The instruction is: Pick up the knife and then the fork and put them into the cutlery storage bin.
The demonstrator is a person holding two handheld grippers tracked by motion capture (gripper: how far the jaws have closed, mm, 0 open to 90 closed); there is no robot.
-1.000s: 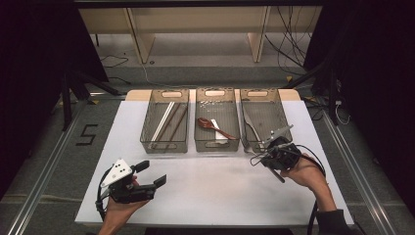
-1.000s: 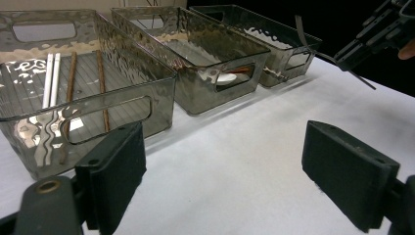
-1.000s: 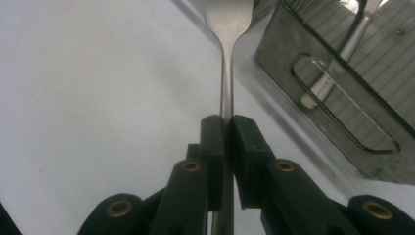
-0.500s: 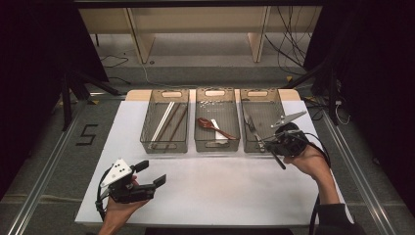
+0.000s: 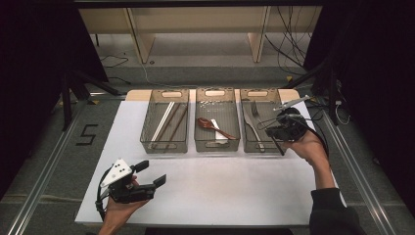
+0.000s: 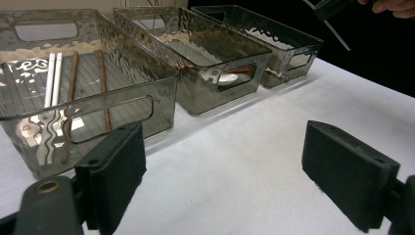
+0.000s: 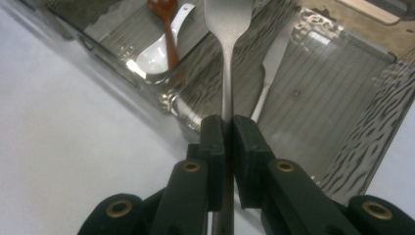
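The left gripper [image 5: 149, 174] is resting low over the smooth white table [image 5: 220, 191], its blocky black jaws spread wide apart. The right gripper [image 7: 228, 128] is clamping the slim handle of a matte metal fork [image 7: 227, 29], holding it above the rippled, smoky-clear right bin [image 5: 247, 142].

Smooth, dull-shining metal fork [image 7: 227, 29] between matt black rubbery pads [image 7: 213, 147] of the right tool [image 7: 226, 128]; three glossy, rippled smoky clear-plastic bins [image 5: 165, 123]; matt white worktop [image 5: 220, 186]; brown wooden-looking spoon [image 5: 211, 125]; glossy white spoon [image 7: 155, 58].
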